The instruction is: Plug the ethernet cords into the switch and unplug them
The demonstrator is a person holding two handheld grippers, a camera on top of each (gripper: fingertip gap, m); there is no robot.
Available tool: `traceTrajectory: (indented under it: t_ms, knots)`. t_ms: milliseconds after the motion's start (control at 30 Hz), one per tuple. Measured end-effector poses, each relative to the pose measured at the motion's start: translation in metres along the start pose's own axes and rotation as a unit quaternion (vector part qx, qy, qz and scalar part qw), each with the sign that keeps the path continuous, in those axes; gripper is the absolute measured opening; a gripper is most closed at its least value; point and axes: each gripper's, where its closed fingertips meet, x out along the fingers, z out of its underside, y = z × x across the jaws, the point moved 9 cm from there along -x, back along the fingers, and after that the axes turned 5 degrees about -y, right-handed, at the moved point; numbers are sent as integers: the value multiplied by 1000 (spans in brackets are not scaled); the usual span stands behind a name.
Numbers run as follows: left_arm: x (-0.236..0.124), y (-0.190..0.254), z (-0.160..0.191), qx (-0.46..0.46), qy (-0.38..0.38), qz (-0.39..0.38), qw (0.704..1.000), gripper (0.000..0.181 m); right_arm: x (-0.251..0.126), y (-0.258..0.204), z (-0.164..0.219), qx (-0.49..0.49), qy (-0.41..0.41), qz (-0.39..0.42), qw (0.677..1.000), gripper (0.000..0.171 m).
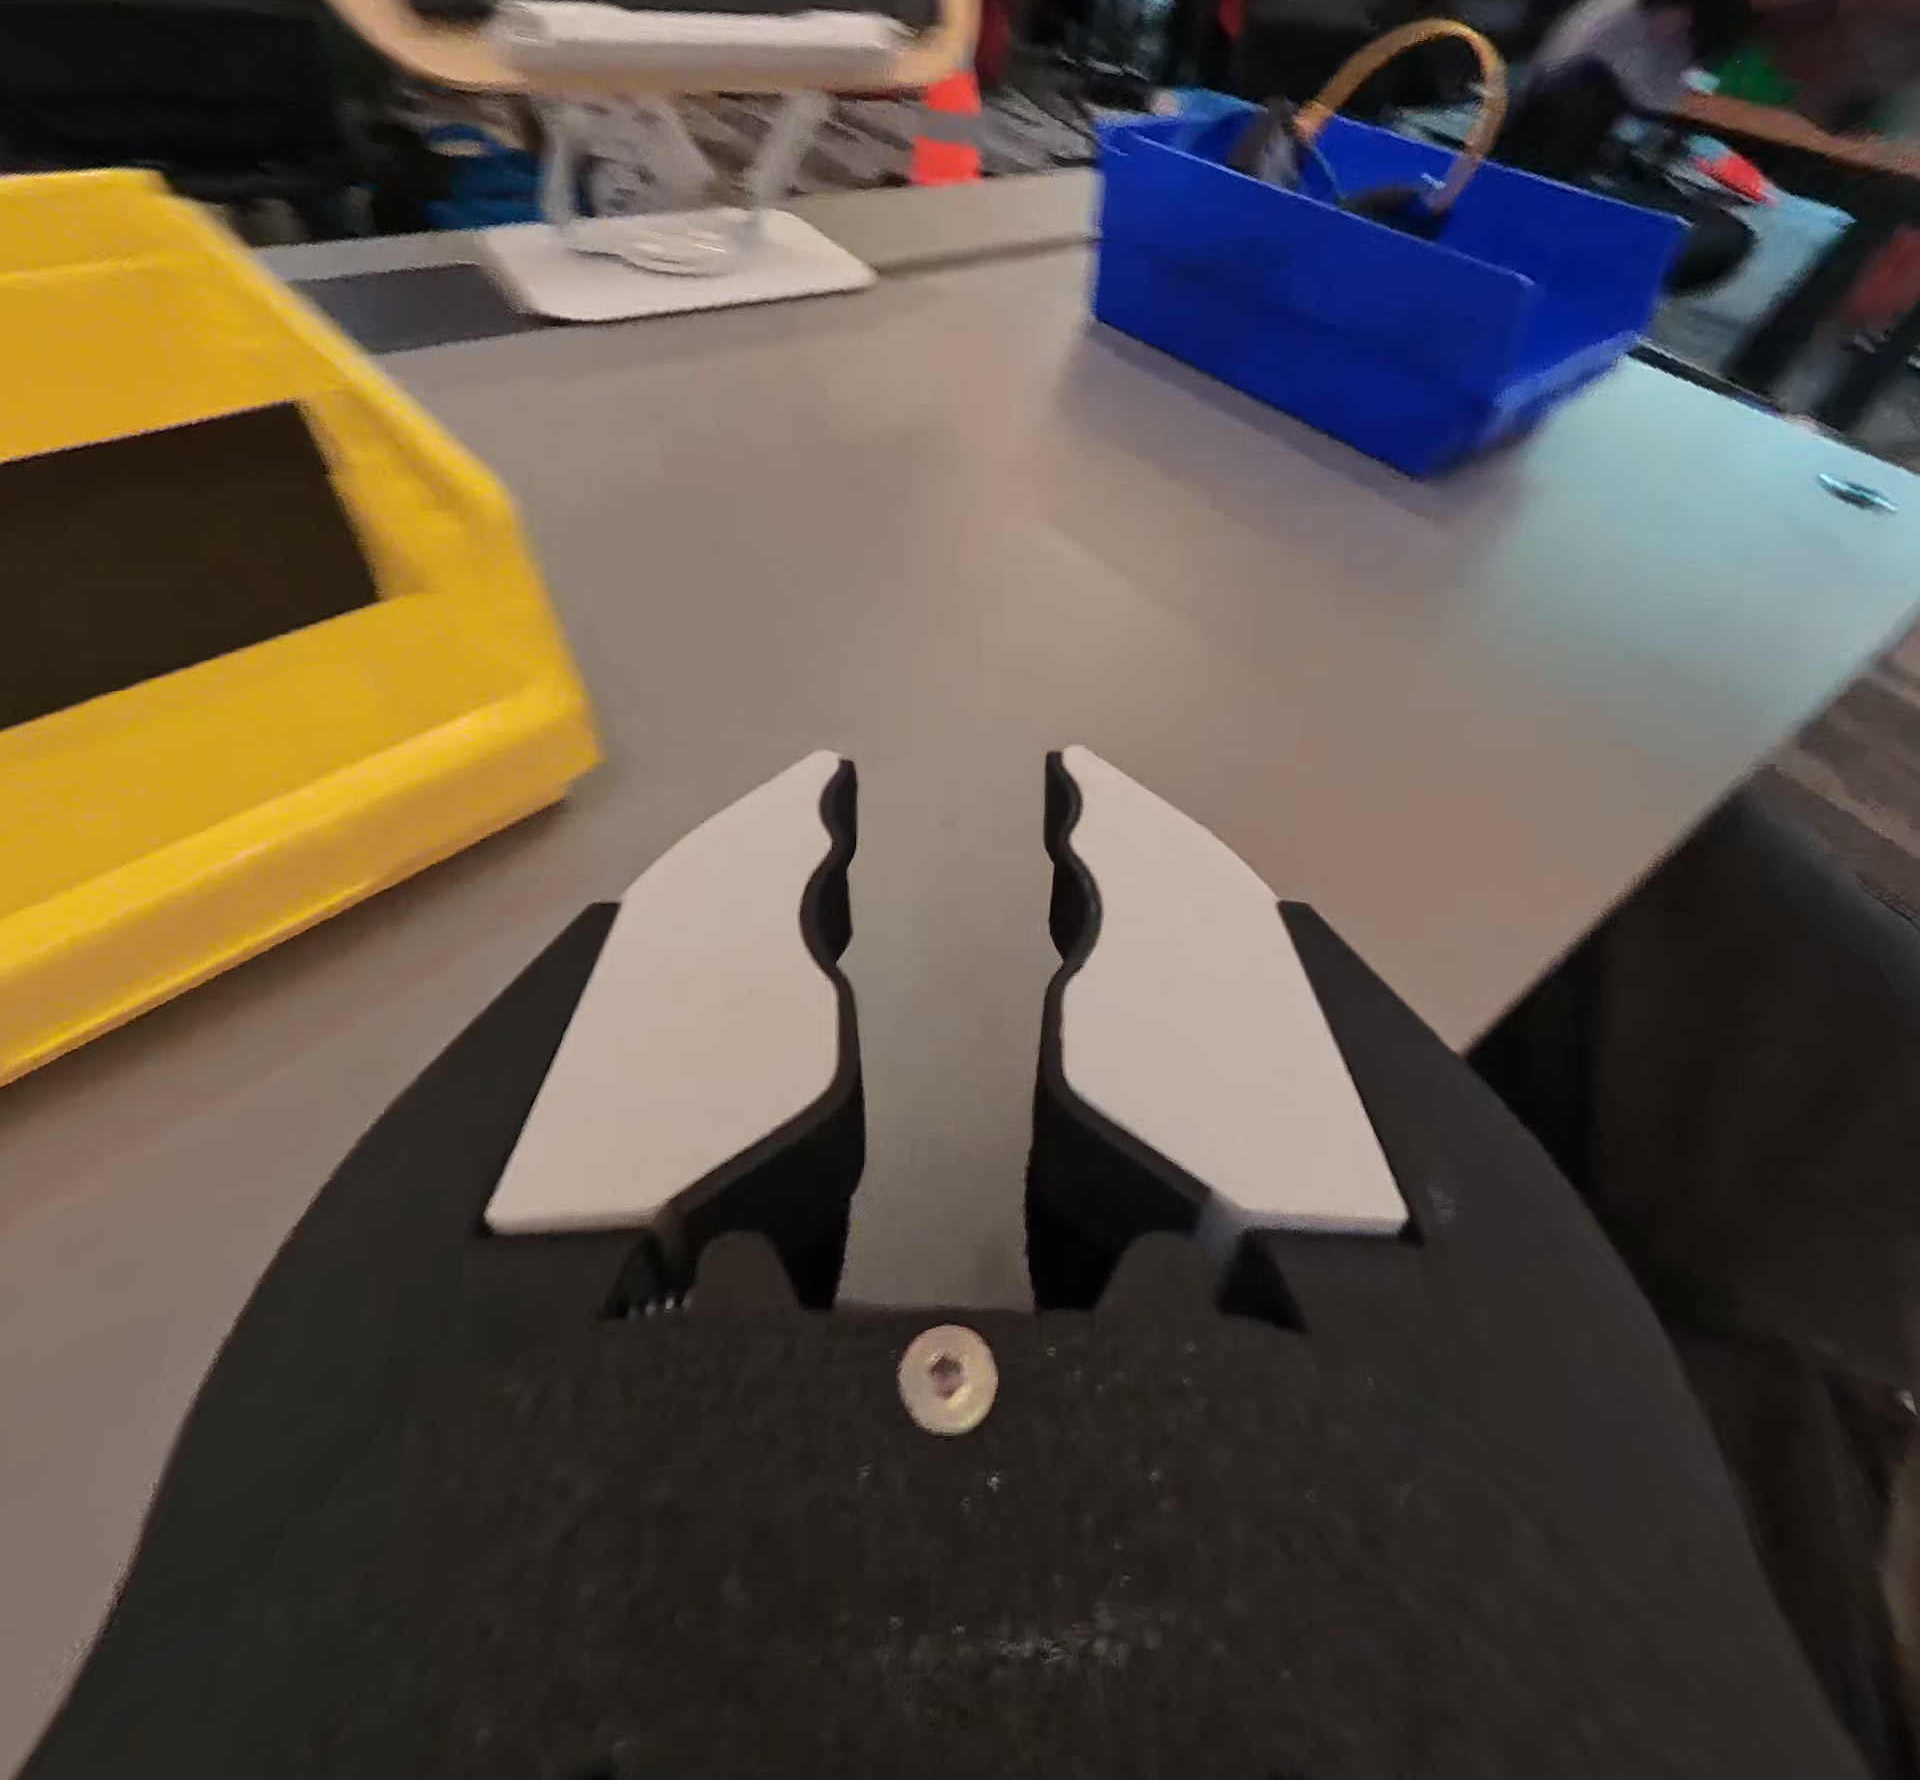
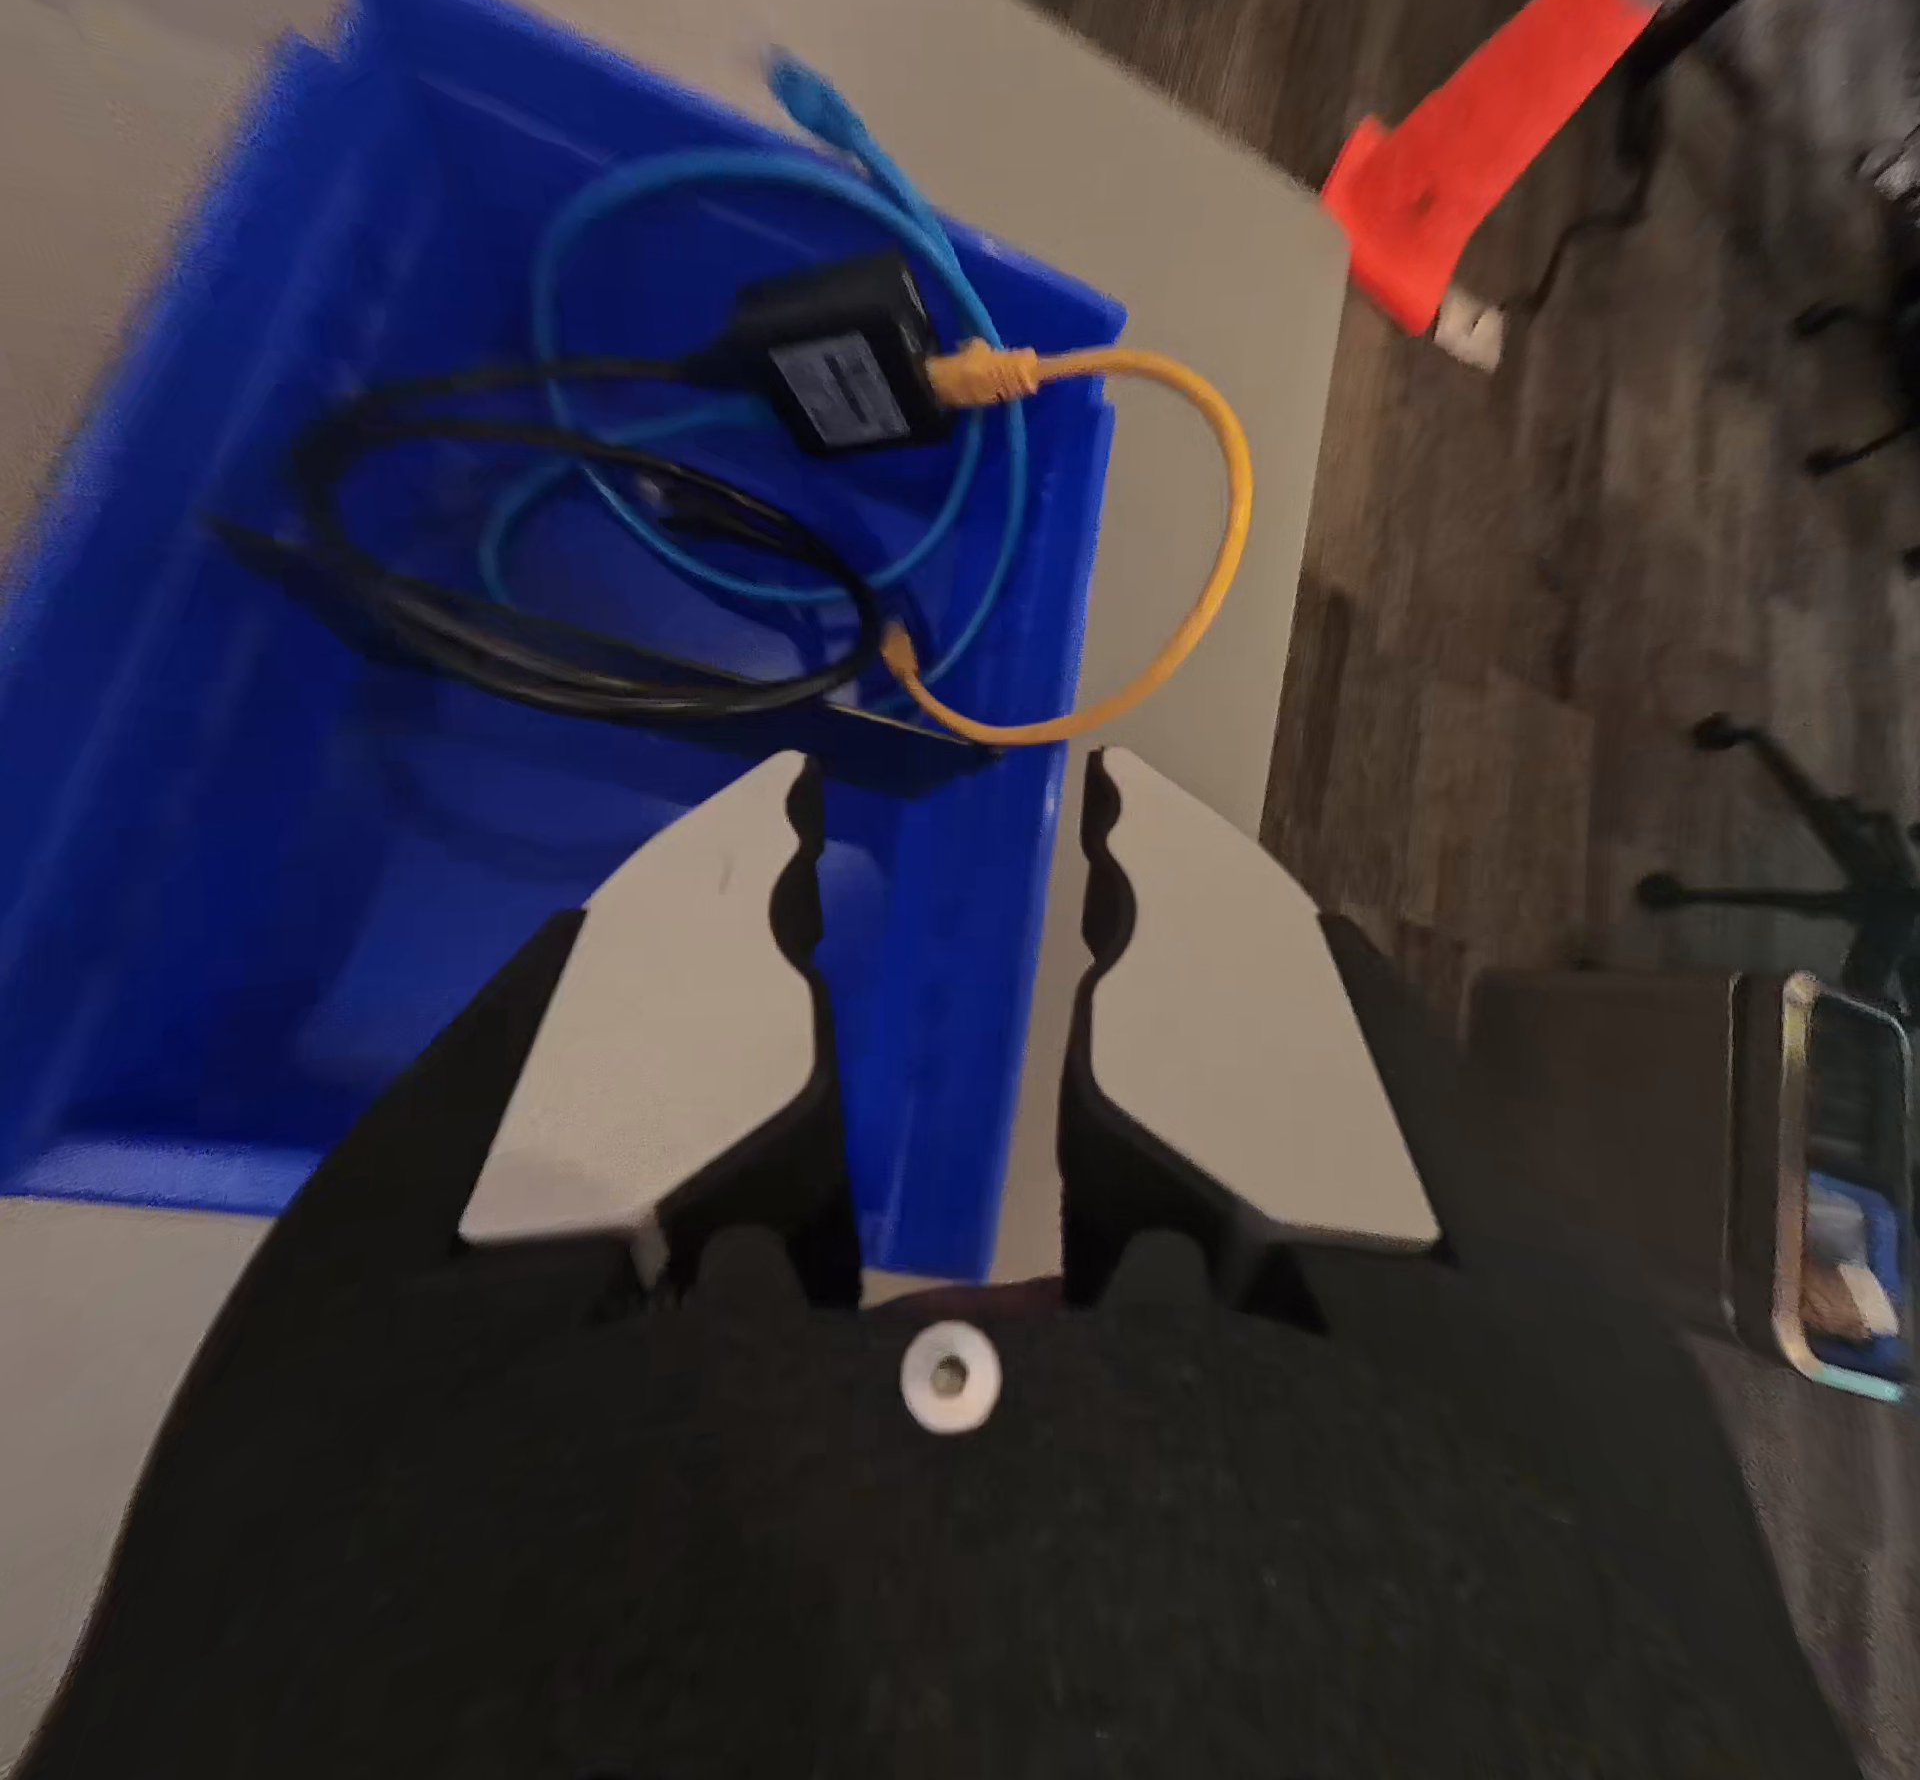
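In the right wrist view a blue bin (image 2: 260, 691) holds a small black switch (image 2: 842, 369), a coiled blue ethernet cord (image 2: 966, 504), a black cord (image 2: 582, 670) and an orange ethernet cord (image 2: 1226, 525). One end of the orange cord sits at the switch and its loop hangs over the bin's wall. My right gripper (image 2: 945, 774) is open and empty above the bin's near wall, just short of the orange loop. In the left wrist view my left gripper (image 1: 951, 774) is open and empty over the grey table (image 1: 935, 535). The blue bin (image 1: 1351, 296) stands far right with the orange cord (image 1: 1475, 78) arching out.
A yellow bin (image 1: 260, 691) stands close on the left of my left gripper. A white stand (image 1: 675, 265) sits at the table's back. The table's edge runs right of the blue bin (image 2: 1299, 483), with an orange cone (image 2: 1507, 120) on the floor beyond. The gap from one gripper's tips to the other's is roughly 60 centimeters.
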Motion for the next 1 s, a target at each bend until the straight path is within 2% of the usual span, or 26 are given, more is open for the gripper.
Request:
traceTrajectory:
  t_ms: [133, 233, 333, 400, 467, 567, 633, 700, 800, 1000]
  knots:
    - [-30, -42, 2, -24, 35, -126, 991, 44, -50, -53, 30, 41, 125, -16, 991, 46]
    - [-55, -57, 6, -46, 56, -191, 979, 47, -67, -102, 67, 95, 206, -66, 972, 46]
    - [-79, -52, 16, -61, 60, -218, 972, 43, -69, -140, 108, 142, 225, -91, 960, 46]
    - [-90, -46, 20, -54, 74, -232, 968, 42, -68, -154, 131, 127, 202, -68, 969, 47]
    - [-92, -45, 21, -38, 83, -242, 966, 43, -66, -163, 153, 123, 206, -19, 971, 45]
    - [-83, -48, 25, -38, 51, -244, 968, 49, -53, -171, 174, 131, 203, -29, 970, 43]
    - [-81, -48, 27, -40, 32, -234, 971, 51, -51, -165, 174, 132, 188, -37, 973, 47]
    - [-82, -46, 28, -34, 33, -229, 972, 50, -52, -161, 176, 153, 199, -46, 967, 40]
    - [-79, -43, 28, -29, 30, -225, 974, 50, -53, -155, 180, 182, 212, -63, 958, 41]
    - [-67, -41, 28, 10, 12, -239, 971, 49, -50, -150, 177, 196, 217, -53, 955, 44]
